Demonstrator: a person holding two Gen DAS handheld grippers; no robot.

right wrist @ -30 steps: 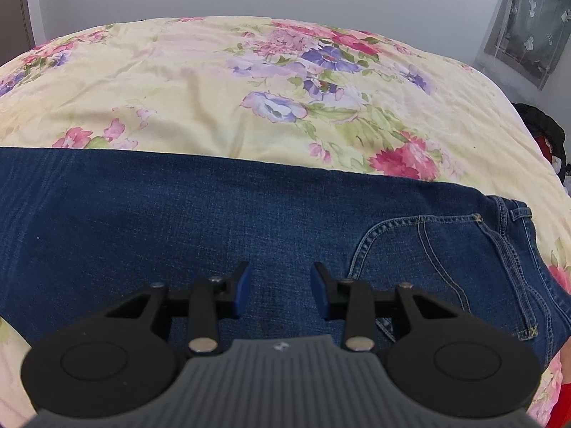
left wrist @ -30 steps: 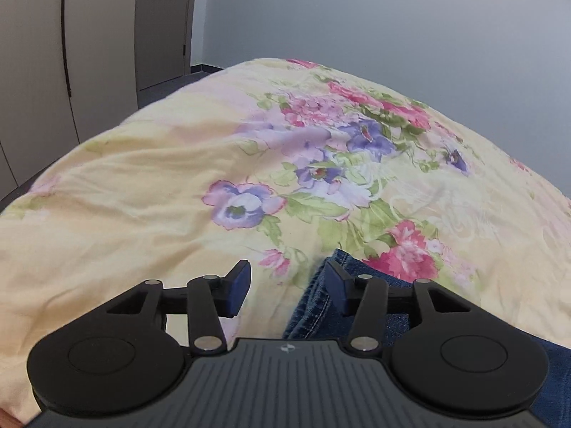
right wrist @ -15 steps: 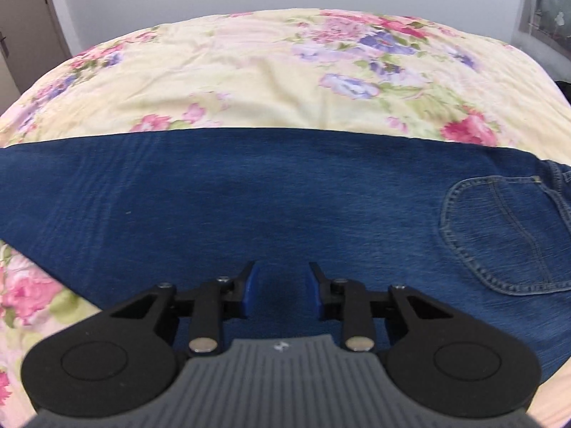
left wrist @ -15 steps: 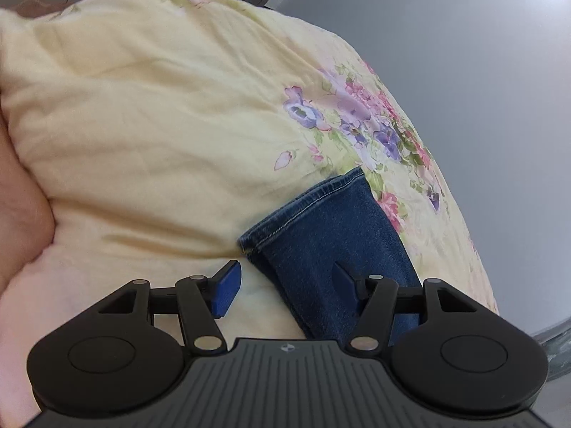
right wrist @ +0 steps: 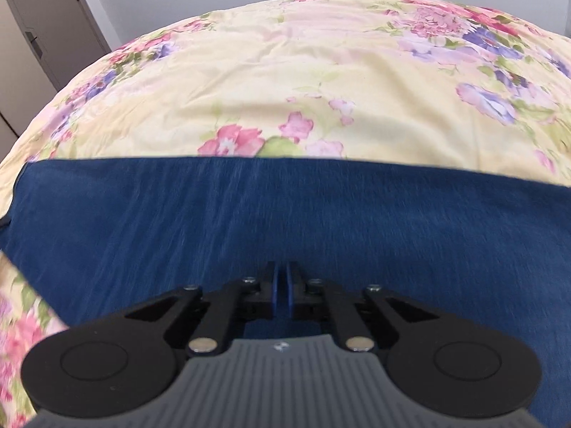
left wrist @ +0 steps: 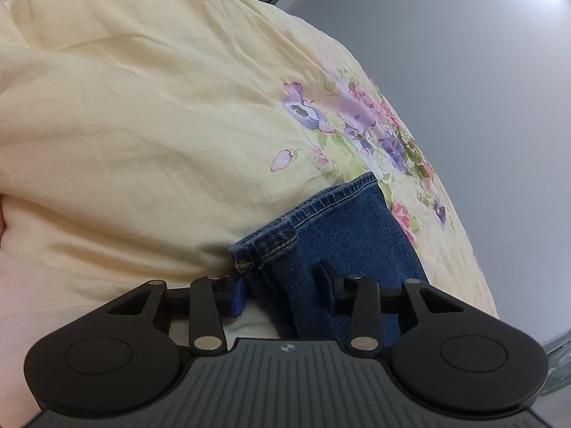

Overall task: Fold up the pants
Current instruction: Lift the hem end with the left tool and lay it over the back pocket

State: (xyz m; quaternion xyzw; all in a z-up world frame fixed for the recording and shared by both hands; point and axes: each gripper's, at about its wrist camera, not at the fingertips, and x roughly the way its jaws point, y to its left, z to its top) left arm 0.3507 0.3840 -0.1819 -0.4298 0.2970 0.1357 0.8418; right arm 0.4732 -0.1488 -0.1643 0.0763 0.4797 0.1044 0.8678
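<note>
- Bed w/ yellow floral quilt point(right wrist: 285, 71) fills both views; grey wall behind, wardrobe doors point(right wrist: 39, 35) at far left of the right wrist view.
- Jeans point(right wrist: 249, 221) lie flat on the quilt, a dark blue band across the right wrist view; both legs look stacked. The leg end w/ stitched hem point(left wrist: 314, 210) shows in the left wrist view.
- Left gripper point(left wrist: 282, 289): jaws closing, about half apart, straddling the near edge of the leg just behind the hem. One blue pad sits at the cuff corner, the other on top of the denim. Pads not clearly pressing yet, so no firm hold.
- Right gripper point(right wrist: 282, 285): pads fully together, low over mid-leg denim. Can't see any cloth pinched between them; looks closed on nothing, prob. to press or hold the fabric down. View is motion-blurred.
- Step in hand, my guess: take the hem end and carry it over toward the waist.
- To do it well:
  - get both layers of the cuff inside the left jaws before lifting, else the bottom leg stays behind
  - bite deep past the thick hem seam, not on its lip
  - keep the right tips pinning the fold line so the denim doesn't drag
  - lift, then lay over square to the edges.
- Long axis: runs left-right across the right wrist view; hem end at the left side, waist end presumably off to the right, out of frame.
</note>
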